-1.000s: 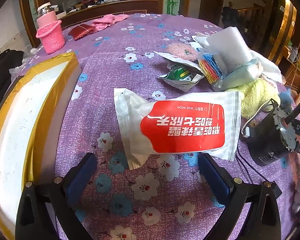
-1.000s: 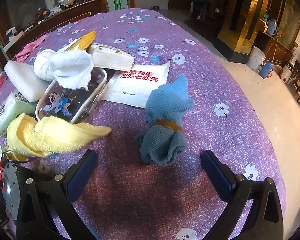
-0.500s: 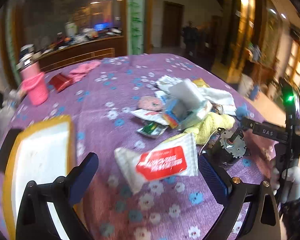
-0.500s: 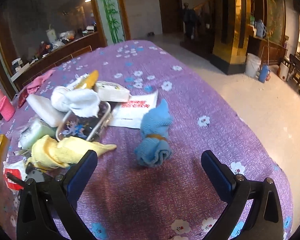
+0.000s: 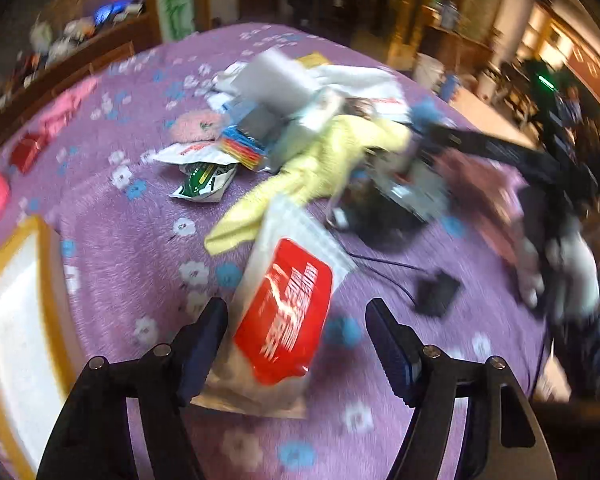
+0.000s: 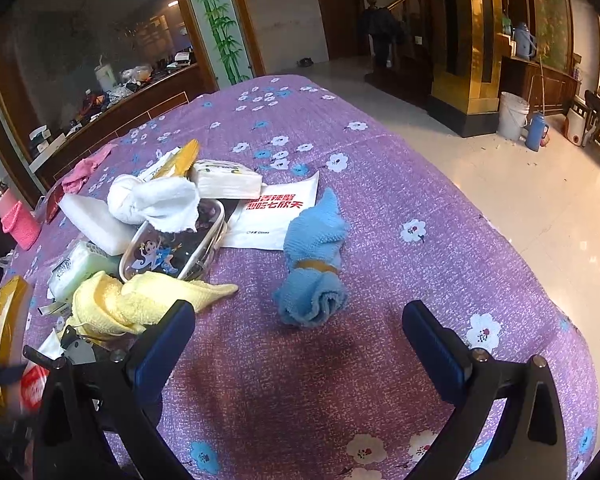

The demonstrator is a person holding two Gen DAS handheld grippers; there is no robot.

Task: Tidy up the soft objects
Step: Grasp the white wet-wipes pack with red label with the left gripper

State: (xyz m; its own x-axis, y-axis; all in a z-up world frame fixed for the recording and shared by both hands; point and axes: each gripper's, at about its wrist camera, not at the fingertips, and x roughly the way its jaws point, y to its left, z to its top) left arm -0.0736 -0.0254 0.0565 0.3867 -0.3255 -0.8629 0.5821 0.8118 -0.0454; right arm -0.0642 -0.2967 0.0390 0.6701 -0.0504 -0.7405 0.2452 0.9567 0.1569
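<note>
In the blurred left wrist view, my left gripper (image 5: 298, 336) is open, its jaws on either side of a white wet-wipe packet with a red label (image 5: 286, 306) lying on the purple flowered cloth. A yellow towel (image 5: 320, 164) lies beyond it. In the right wrist view, my right gripper (image 6: 298, 344) is open and empty above the cloth, just short of a rolled blue towel (image 6: 314, 264). The yellow towel (image 6: 140, 300) lies to its left, with a white towel (image 6: 152, 200) on a clear case behind.
A yellow-rimmed white box (image 5: 16, 320) stands at the left. A pile of packets, a white sponge block (image 5: 274, 76) and a tissue pack (image 6: 226, 178) sit mid-table. A pink basket (image 6: 18, 224) stands far left. The table edge and the floor lie to the right (image 6: 520, 200).
The left gripper swung round fast and came in over the wet-wipe packet, which now lies lengthwise between its jaws. The right gripper rose and pulled back a little from the blue towel.
</note>
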